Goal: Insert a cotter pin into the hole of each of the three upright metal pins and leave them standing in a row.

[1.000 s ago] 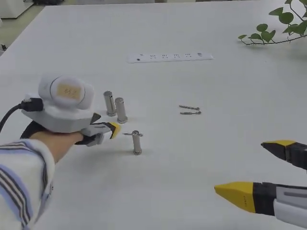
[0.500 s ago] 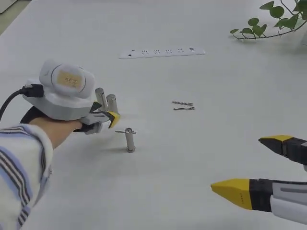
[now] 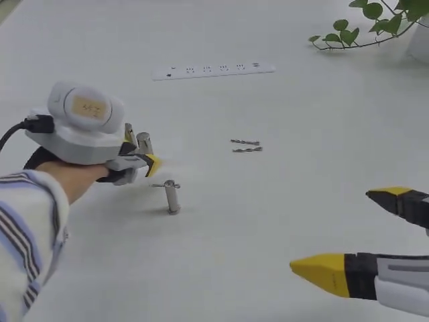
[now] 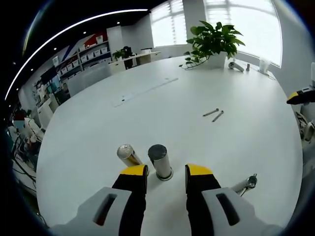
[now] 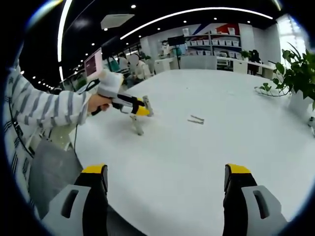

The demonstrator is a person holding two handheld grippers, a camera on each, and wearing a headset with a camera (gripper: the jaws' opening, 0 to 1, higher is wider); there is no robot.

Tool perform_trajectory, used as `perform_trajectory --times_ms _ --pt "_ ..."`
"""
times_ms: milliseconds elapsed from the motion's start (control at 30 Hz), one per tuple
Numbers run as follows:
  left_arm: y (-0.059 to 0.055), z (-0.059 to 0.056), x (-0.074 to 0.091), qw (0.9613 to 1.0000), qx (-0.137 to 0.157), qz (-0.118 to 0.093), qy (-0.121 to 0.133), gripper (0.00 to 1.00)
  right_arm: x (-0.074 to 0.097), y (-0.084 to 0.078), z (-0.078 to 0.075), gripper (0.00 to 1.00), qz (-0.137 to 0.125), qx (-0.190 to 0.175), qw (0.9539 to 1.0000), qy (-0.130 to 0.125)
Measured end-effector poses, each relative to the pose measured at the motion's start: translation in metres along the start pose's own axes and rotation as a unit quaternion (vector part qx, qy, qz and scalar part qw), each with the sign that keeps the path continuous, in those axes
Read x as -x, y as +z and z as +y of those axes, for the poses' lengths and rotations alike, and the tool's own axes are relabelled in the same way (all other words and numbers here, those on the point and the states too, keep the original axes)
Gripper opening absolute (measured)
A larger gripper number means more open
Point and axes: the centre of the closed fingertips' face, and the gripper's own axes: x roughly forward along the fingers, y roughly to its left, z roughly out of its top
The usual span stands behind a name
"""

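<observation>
Two bare metal pins (image 3: 143,142) stand upright side by side, partly hidden behind my left gripper (image 3: 144,163). In the left gripper view the nearer pin (image 4: 160,161) stands just ahead of the gap between the open jaws of the left gripper (image 4: 166,172), and the other pin (image 4: 129,155) stands off the left jaw. A third pin (image 3: 172,196) stands apart with a cotter pin through its top. Two loose cotter pins (image 3: 245,146) lie on the table. My right gripper (image 3: 338,231) hangs wide open at the near right, holding nothing.
A white power strip (image 3: 213,69) lies at the far side of the white table (image 3: 301,107). A leafy plant (image 3: 365,27) reaches in at the far right corner. A person's striped sleeve (image 3: 27,228) comes in from the left.
My left gripper has edged closer to the two bare pins, which now sit partly behind it. The right gripper has hardly moved. The head camera has shifted.
</observation>
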Motion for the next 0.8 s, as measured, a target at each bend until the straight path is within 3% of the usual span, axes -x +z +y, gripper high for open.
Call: perform_trajectory --times_ms 400,800 --pt "0.0 -0.002 -0.008 0.9999 -0.015 0.003 -0.002 0.24 0.004 -0.002 -0.005 1.0 0.003 -0.004 0.9999 -0.013" --pt "0.004 0.007 -0.011 0.9999 -0.001 -0.008 0.01 0.15 0.003 -0.002 -0.005 0.98 0.002 -0.006 0.9998 -0.017"
